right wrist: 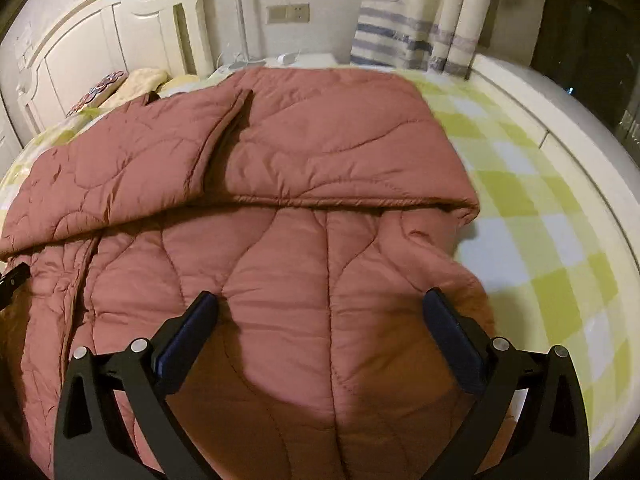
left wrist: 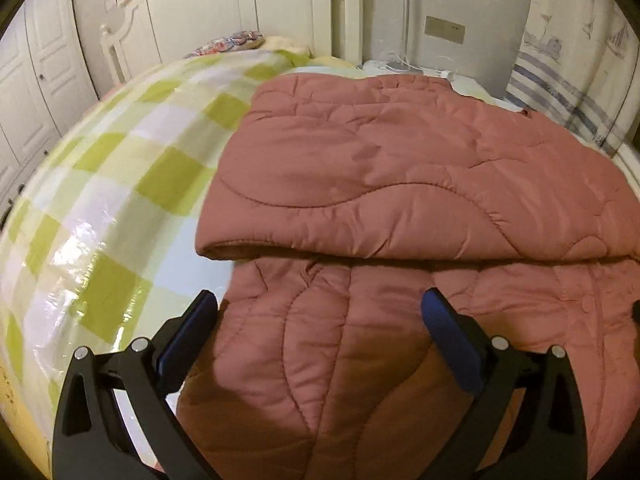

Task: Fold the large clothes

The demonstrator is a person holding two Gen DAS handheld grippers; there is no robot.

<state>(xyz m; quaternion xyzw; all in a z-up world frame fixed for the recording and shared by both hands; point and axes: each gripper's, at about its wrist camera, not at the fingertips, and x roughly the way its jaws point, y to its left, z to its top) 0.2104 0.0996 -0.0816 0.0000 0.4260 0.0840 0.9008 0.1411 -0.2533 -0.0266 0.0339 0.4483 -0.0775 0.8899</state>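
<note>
A large pink quilted garment [left wrist: 380, 184] lies spread on the bed, its far part folded over toward me with the fold edge across the middle; it also shows in the right wrist view [right wrist: 280, 260]. My left gripper [left wrist: 320, 304] is open and empty, hovering over the garment's near left part. My right gripper [right wrist: 320, 304] is open and empty, hovering over the near right part. A bit of the left gripper [right wrist: 14, 276] shows at the left edge of the right wrist view.
The bed has a green-and-white checked cover [left wrist: 100, 200], also bare on the right [right wrist: 540, 220]. A white headboard [left wrist: 240, 12] and pillows [left wrist: 236, 42] stand at the far end. A striped curtain [right wrist: 404, 40] and window ledge [right wrist: 560, 128] lie to the right.
</note>
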